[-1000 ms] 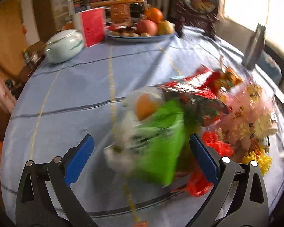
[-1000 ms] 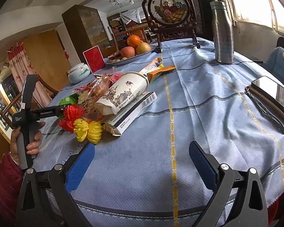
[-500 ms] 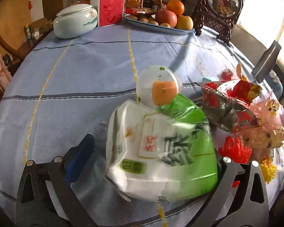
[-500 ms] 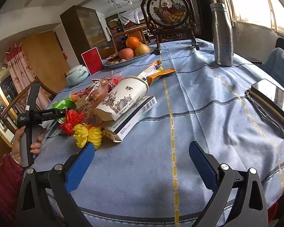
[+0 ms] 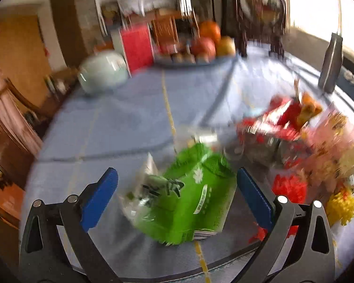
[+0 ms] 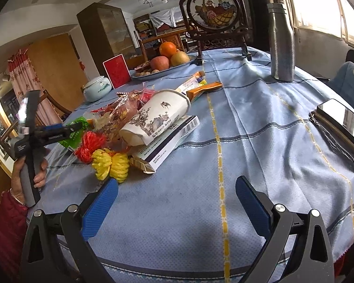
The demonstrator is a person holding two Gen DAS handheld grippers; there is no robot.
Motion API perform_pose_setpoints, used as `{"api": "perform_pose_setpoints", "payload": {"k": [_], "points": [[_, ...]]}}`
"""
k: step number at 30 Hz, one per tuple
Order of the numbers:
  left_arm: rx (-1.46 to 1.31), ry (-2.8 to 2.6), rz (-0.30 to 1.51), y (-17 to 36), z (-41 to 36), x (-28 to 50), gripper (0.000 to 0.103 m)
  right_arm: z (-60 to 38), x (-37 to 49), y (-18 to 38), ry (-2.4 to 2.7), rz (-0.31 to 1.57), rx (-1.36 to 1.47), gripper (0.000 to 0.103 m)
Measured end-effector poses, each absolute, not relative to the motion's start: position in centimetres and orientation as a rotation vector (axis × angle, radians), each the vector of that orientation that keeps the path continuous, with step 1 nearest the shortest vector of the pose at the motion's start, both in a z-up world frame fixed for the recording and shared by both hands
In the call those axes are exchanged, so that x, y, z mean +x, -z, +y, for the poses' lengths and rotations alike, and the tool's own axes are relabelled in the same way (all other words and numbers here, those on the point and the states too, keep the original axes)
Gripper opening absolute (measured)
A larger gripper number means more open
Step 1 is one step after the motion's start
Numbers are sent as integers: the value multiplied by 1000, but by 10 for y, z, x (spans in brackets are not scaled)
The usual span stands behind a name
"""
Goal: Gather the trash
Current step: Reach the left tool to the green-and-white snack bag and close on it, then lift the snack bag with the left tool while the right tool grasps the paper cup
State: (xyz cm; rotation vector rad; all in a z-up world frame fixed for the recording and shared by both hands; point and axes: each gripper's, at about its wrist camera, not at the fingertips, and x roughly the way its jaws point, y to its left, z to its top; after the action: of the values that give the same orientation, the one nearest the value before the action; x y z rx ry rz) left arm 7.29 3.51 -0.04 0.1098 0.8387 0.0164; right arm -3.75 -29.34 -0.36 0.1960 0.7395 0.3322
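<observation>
**Green packet between the left tongs, not yet pinched**

In the left wrist view, low centre of the frame, the green packet (image 5: 188, 202) lies on the blue-clothed bench (image 5: 129, 122) between the fingers of the left tongs (image 5: 177, 198), which are spread wide. The picture is blurred, so I cannot tell whether either pad touches the packet. To its right, mid-frame, sits the remaining litter: red wrappers (image 5: 280, 115) and a clear plastic bag (image 5: 330, 146).

The right tongs (image 6: 177, 202) hover spread and empty over bare cloth at the bottom of the right wrist view; the paper cup (image 6: 158, 115), the flat carton (image 6: 170, 139) and the yellow pom-pom (image 6: 111, 165) lie in the centre-left.

The step in hand looks like gathering the green packet. Next, the left tongs would need to steady and press together on the soft packet, which may crumple or slip.
</observation>
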Motion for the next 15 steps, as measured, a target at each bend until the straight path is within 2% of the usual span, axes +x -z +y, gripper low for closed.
{"api": "perform_pose_setpoints", "payload": {"k": [1, 3, 9, 15], "points": [[87, -9, 867, 4, 37, 79, 96, -293, -37, 3, -332, 739, 193, 97], [40, 12, 886, 6, 43, 83, 73, -291, -36, 1, -330, 736, 185, 97], [95, 3, 680, -22, 32, 53, 73, -286, -25, -8, -345, 727, 194, 97], [96, 62, 609, -35, 23, 38, 73, -267, 7, -19, -336, 743, 168, 97]]}}
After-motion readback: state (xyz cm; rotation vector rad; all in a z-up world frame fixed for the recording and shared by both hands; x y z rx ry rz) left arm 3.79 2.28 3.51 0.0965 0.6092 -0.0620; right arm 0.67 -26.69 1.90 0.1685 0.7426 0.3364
